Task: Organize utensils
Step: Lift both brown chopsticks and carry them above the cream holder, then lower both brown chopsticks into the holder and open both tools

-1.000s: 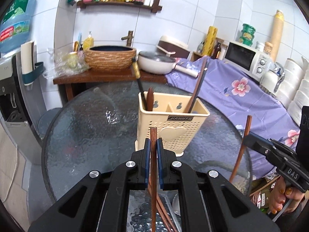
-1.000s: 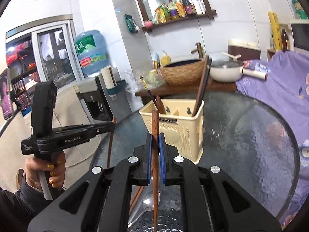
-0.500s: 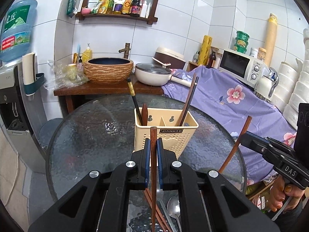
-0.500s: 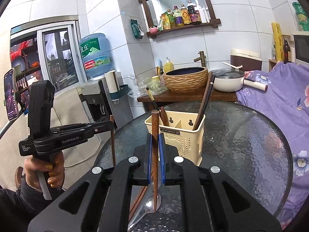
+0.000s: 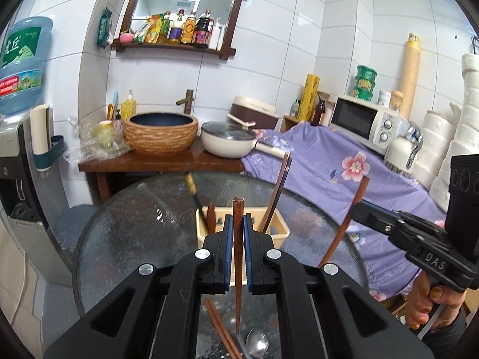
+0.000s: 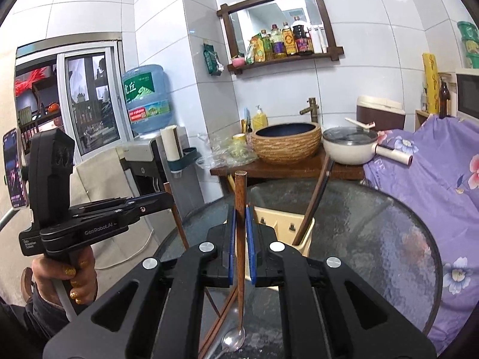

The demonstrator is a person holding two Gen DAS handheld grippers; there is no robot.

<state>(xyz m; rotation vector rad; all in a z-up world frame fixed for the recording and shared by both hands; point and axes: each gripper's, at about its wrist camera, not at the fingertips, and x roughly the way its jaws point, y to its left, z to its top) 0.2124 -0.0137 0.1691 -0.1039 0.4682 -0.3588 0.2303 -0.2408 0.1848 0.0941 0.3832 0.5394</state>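
Note:
My left gripper [image 5: 238, 220] is shut on a brown chopstick [image 5: 238, 257] that stands upright, its thin tip above the round glass table [image 5: 134, 224]. My right gripper [image 6: 240, 211] is shut on a second brown chopstick [image 6: 240, 191], also upright. A beige utensil holder [image 5: 280, 233] [image 6: 301, 227] stands just beyond both grippers, with dark chopsticks and other utensils leaning in it. A pair of chopsticks [image 5: 221, 329] and a metal spoon [image 5: 257, 344] [image 6: 233, 339] lie on the glass below. Each view shows the other gripper held by a hand, off to the side.
Behind the table is a wooden shelf with a woven basin [image 5: 161, 133] and a white pot [image 5: 229, 142]. A purple flowered cloth [image 5: 344, 167] covers the counter on the right, with a microwave [image 5: 362, 122]. A water dispenser [image 6: 146, 149] stands at the left.
Both grippers have risen with their chopsticks. The holder and table now sit lower in both views, and the chopstick tips hang higher over the spoon.

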